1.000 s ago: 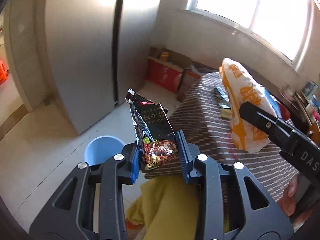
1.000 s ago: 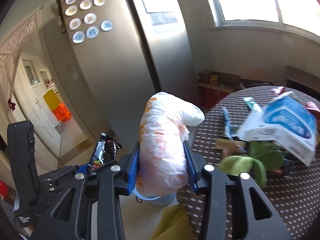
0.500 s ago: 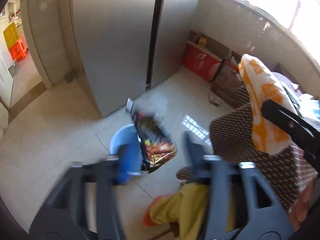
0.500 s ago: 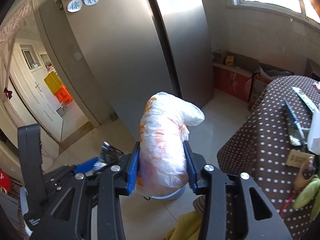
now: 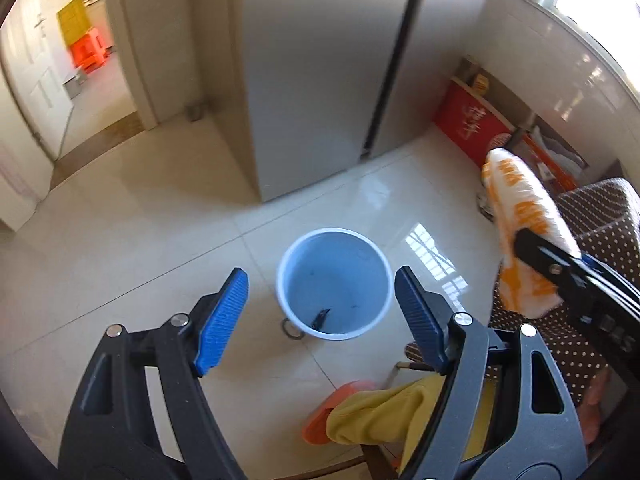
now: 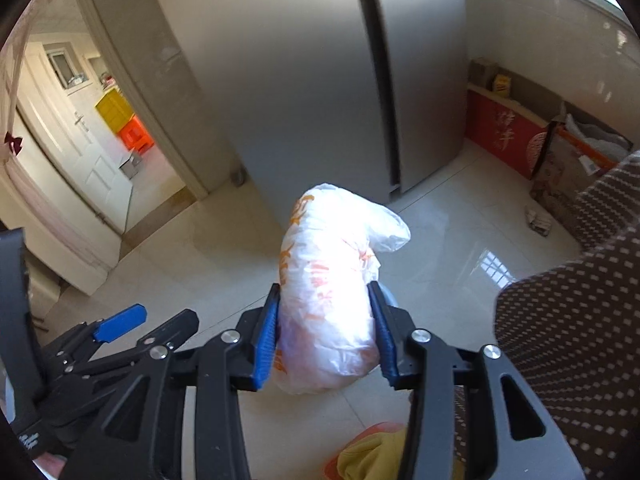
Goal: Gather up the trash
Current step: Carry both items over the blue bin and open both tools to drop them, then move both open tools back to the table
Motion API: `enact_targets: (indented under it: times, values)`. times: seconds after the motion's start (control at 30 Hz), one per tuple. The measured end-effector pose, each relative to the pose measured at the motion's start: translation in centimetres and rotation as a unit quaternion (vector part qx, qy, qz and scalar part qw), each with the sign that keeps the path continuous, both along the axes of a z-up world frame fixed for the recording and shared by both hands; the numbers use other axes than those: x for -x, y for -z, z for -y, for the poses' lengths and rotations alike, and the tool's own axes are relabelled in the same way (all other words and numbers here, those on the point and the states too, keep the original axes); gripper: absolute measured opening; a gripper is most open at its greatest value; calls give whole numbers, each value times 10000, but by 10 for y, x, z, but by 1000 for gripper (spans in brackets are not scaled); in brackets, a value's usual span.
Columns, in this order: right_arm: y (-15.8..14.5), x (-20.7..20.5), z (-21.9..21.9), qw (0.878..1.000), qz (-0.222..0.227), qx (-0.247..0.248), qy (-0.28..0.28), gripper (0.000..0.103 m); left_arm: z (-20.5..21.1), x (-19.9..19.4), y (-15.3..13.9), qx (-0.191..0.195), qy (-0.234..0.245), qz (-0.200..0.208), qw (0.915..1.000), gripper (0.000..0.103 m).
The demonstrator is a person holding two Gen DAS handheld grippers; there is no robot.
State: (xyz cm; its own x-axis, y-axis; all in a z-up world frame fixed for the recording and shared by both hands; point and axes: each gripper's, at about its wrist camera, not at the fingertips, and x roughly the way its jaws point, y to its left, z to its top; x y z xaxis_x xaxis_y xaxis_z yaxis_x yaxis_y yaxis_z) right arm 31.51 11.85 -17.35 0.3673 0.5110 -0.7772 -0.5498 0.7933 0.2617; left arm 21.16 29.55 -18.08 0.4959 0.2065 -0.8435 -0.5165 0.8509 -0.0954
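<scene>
Left wrist view: left hand-held gripper [image 5: 320, 314] gapes empty over the bin [image 5: 334, 282], its jaws just opened, while the right hand-held gripper [image 6: 326, 334] clamps a bag [image 6: 330, 300] not yet dropped.

Your white bag [image 6: 326, 312], printed in orange and stuffed full, stands upright between the blue pads of the right tongs [image 6: 325, 334], above the tiled floor. Below, the pale blue bin [image 5: 334, 282] stands open, a dark wrapper [image 5: 320, 317] lying at its bottom.
</scene>
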Motion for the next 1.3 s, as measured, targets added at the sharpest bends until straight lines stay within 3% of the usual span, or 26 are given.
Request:
enact_targets:
  times: [0.03, 0.1, 0.13, 0.47, 0.77, 0.93, 1.07, 1.3]
  values:
    - [3, -3, -7, 10000, -41, 19, -75, 49, -4, 5, -3, -35, -80, 12, 10000, 75]
    - [8, -9, -14, 9997, -142, 83, -154, 75, -11, 13, -2, -88, -181, 3, 9998, 75]
    - [9, -9, -19, 9996, -196, 126, -176, 76, -14, 14, -3, -109, -228, 0, 9997, 75]
    - [5, 8, 1, 9995, -245, 170, -101, 77, -5, 17, -14, -178, -225, 121, 9995, 75]
    - [-38, 32, 49, 9997, 123, -175, 94, 77, 34, 13, -48, -337, 216, 494, 9980, 75]
    - [-72, 50, 93, 9973, 481, -386, 396, 78, 67, 9, -72, -383, 583, 777, 9945, 75]
    - [-95, 62, 134, 9927, 840, -410, 769, 86, 100, 4, -91, -410, 993, 1042, 9887, 75]
    - [-115, 78, 210, 9768, 1262, -211, 1714, 91, 158, -10, -107, -283, 1701, 1287, 9766, 75]
